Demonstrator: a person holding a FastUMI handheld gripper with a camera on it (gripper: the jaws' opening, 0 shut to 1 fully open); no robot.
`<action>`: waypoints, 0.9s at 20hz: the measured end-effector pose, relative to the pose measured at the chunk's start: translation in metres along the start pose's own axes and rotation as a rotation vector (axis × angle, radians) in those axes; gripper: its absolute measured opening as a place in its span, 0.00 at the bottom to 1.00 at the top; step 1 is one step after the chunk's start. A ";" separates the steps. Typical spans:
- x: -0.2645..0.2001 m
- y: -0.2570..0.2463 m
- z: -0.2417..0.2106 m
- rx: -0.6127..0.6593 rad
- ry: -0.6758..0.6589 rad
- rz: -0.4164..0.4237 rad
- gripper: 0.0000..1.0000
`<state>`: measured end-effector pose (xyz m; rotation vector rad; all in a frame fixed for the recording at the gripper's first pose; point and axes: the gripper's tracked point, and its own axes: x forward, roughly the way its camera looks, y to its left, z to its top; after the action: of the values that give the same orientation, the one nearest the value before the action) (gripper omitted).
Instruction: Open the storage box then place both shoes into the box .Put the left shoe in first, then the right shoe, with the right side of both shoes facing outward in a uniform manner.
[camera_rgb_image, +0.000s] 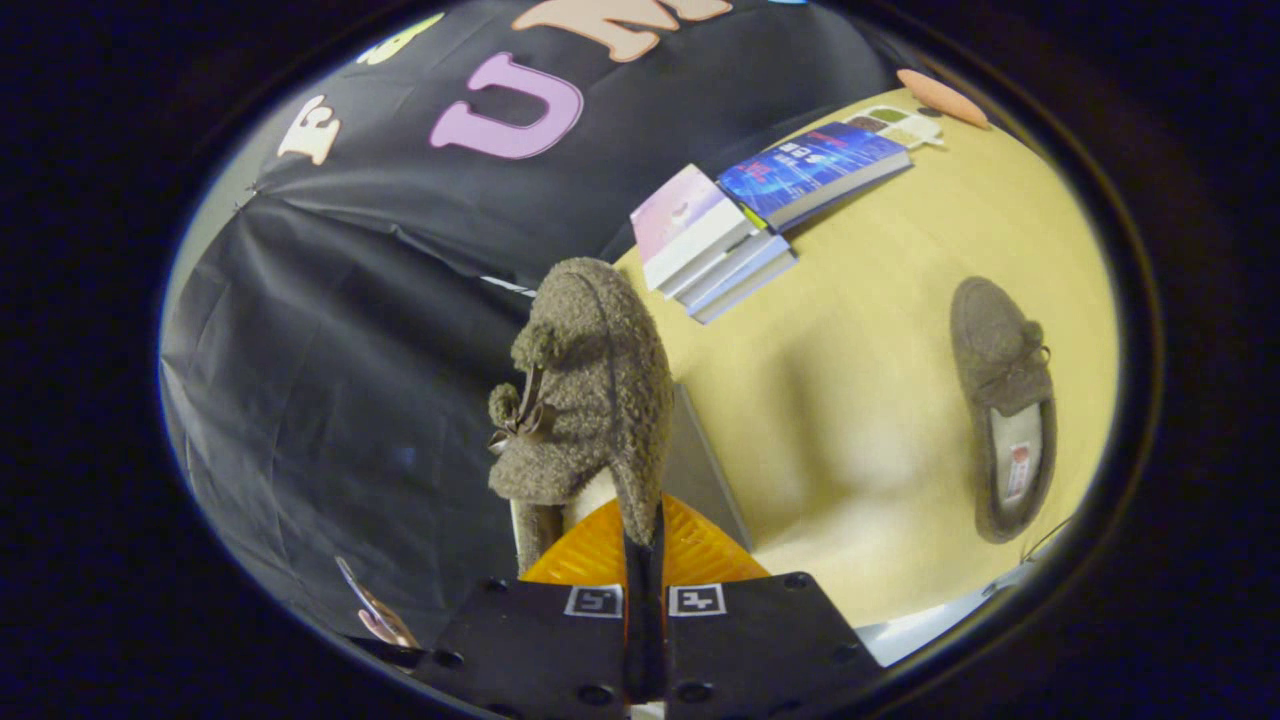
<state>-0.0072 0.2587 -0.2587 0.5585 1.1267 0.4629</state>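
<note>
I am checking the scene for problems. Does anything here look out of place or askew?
Nothing looks damaged or spilled. The stack of books on the yellow wooden table is fanned unevenly, with a blue book lying crooked beside it. The gripper fingers are shut on a fuzzy brown slipper; the second brown slipper lies flat on the table.

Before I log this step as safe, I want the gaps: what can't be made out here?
- Storage box: no part identifiable in the gripper view.
- Held slipper: the heel rim is pinched in the shut gripper, and the sole faces away.
- Slipper on the table: insole label too small.
- Stacked books: covers blurred.
</note>
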 end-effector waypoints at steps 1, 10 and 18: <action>0.005 0.012 -0.003 -0.003 0.015 0.010 0.03; 0.094 0.062 -0.060 -0.001 0.195 -0.010 0.03; 0.158 0.050 -0.109 -0.124 0.279 -0.209 0.03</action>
<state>-0.0544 0.4131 -0.3739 0.2682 1.3962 0.4344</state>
